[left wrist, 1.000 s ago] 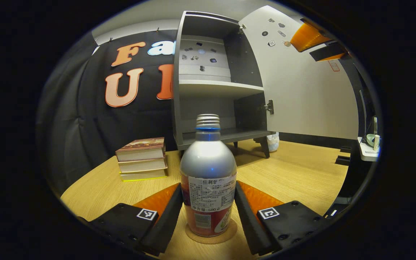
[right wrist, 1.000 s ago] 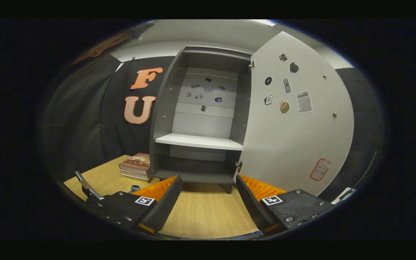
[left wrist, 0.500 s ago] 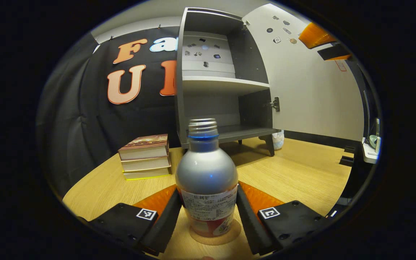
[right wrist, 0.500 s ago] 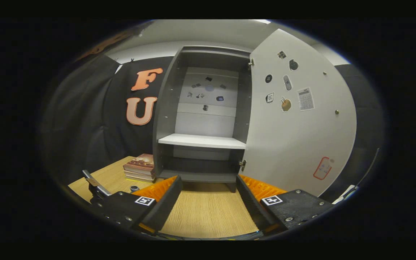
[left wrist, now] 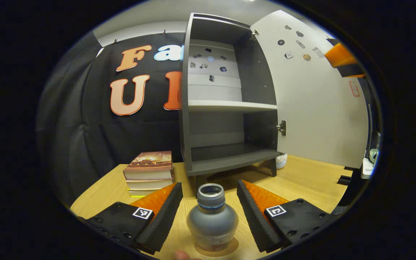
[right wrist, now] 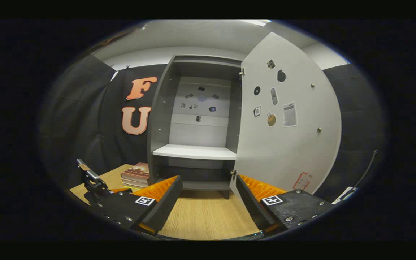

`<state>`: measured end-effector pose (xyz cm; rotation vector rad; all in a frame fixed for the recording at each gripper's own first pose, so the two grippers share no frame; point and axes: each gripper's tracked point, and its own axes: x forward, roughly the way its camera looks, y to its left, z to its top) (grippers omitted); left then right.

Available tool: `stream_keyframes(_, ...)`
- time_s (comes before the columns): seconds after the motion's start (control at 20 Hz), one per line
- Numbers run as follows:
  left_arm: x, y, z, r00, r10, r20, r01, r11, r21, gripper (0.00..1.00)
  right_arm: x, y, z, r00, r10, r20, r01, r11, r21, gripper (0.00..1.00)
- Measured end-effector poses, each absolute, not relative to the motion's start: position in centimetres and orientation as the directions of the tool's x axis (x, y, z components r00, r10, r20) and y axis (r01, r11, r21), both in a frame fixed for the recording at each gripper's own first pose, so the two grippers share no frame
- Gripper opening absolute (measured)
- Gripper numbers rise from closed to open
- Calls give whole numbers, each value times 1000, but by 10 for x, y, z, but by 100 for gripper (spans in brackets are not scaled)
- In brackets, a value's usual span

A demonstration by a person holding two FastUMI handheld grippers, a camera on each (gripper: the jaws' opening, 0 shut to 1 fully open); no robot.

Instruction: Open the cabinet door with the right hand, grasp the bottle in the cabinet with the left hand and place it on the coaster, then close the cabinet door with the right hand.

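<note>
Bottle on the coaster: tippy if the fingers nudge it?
Probably somewhat: the bottle is tall with a narrow neck, standing on a small coaster. Its smooth metallic shoulder looks slippery and rigid. The round body would likely roll if knocked over.

One bottle (left wrist: 212, 221) stands between the left gripper's two fingers (left wrist: 159, 220), on one coaster (left wrist: 229, 248). Beyond the fingertips is one cabinet (left wrist: 226, 97) with one door (left wrist: 316, 97) swung open. The cabinet has two compartments, split by one white shelf (left wrist: 231, 105). Left of the left finger lies one stack of three books (left wrist: 150, 172). One table (left wrist: 302, 180) carries them all. The right gripper also has two fingers (right wrist: 161, 206), with the same one cabinet (right wrist: 197, 122) ahead of them.
</note>
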<state>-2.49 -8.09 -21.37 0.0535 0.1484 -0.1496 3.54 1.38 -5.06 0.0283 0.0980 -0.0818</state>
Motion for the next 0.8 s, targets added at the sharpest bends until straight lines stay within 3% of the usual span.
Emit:
stream_keyframes(0.3,-26,-81,-152,982,-144,-119,142,990,-26,98,21,-3,-35,989,-109,-102,113,993,39,92)
stream_keyframes(0.8,-43,-84,-71,981,-153,-118,157,987,18,98,1,-29,-13,987,-152,-60,157,984,82,92)
